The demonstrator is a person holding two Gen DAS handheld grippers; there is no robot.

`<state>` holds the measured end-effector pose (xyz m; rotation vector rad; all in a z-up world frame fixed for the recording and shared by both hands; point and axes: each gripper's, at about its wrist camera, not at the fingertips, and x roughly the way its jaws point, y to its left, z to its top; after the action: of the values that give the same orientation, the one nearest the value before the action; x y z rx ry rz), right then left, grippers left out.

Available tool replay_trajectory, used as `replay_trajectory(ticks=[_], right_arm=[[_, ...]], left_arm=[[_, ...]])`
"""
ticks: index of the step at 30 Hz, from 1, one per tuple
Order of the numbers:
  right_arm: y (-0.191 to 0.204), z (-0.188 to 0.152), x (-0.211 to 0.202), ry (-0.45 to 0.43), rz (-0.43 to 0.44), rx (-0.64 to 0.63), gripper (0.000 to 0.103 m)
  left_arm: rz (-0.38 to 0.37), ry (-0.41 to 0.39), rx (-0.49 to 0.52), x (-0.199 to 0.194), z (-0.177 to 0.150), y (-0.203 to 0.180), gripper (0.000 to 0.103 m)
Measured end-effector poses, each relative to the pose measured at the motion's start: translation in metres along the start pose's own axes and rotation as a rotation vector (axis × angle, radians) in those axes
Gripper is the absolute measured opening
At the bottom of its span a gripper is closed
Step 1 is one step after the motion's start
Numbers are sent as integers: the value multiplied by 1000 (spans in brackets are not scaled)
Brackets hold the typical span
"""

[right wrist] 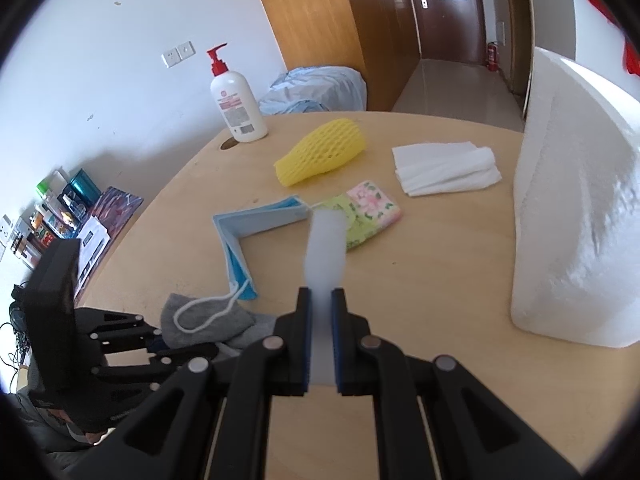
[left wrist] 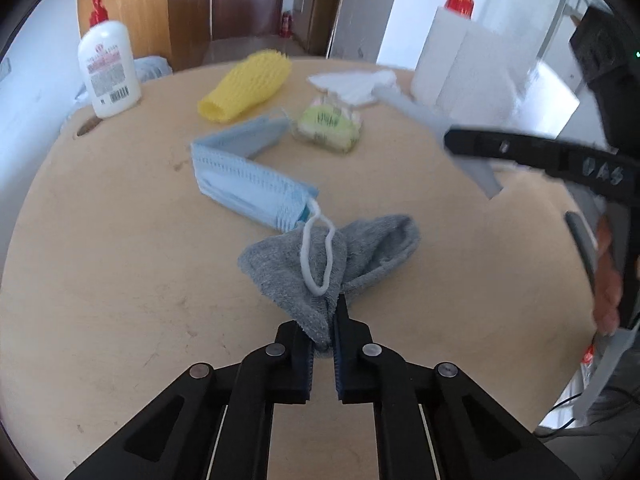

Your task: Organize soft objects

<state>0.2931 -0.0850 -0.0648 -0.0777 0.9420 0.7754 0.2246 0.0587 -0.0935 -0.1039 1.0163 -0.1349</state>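
Note:
A grey sock [left wrist: 360, 252] lies crumpled on the round wooden table [left wrist: 120, 280], close in front of me. My left gripper [left wrist: 323, 332] is shut on the sock's near end; the same grip shows in the right wrist view, gripper [right wrist: 208, 350] and sock [right wrist: 208, 320]. A white ear loop from the stack of blue face masks [left wrist: 248, 184] lies across the sock. My right gripper [right wrist: 320, 296] is shut on a pale grey flat strip [right wrist: 324, 240] that sticks out forward above the table. The left wrist view has that gripper [left wrist: 454, 142] at the right, over the table.
Further back lie a yellow foam net sleeve [left wrist: 244, 88], a flowered green tissue pack [left wrist: 328, 124] and folded white tissues [left wrist: 352, 84]. A white lotion bottle with a red pump [left wrist: 108, 68] stands at the back left. A tall white paper-towel pack [right wrist: 580, 220] stands at the right.

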Motion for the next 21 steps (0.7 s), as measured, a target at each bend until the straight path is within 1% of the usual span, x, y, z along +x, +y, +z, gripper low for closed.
replay_trajectory(ticks=[2, 4, 8, 9, 10, 13, 16, 21], right_arm=[[-1, 0, -2, -5, 3, 6, 11], [-1, -1, -4, -9, 3, 7, 11], [0, -1, -11, -27, 7, 9, 11], [-1, -1, -14, -34, 7, 11, 11], [-1, -2, -16, -38, 5, 12, 11], [-1, -4, -24, -56, 4, 14, 11], [1, -6, -36, -91, 3, 23, 11], [8, -13, -69, -184, -15, 20, 11]], left_arm=[[-7, -14, 16, -10, 2, -3, 7], [-5, -68, 35, -27, 5, -6, 6], [-17, -197, 71, -75, 9, -12, 6], [-15, -220, 70, -85, 9, -11, 6], [-10, -262, 71, -99, 8, -11, 6], [5, -357, 65, -126, 11, -8, 6], [42, -428, 42, -139, 13, -7, 6], [37, -466, 45, -136, 25, -22, 6]])
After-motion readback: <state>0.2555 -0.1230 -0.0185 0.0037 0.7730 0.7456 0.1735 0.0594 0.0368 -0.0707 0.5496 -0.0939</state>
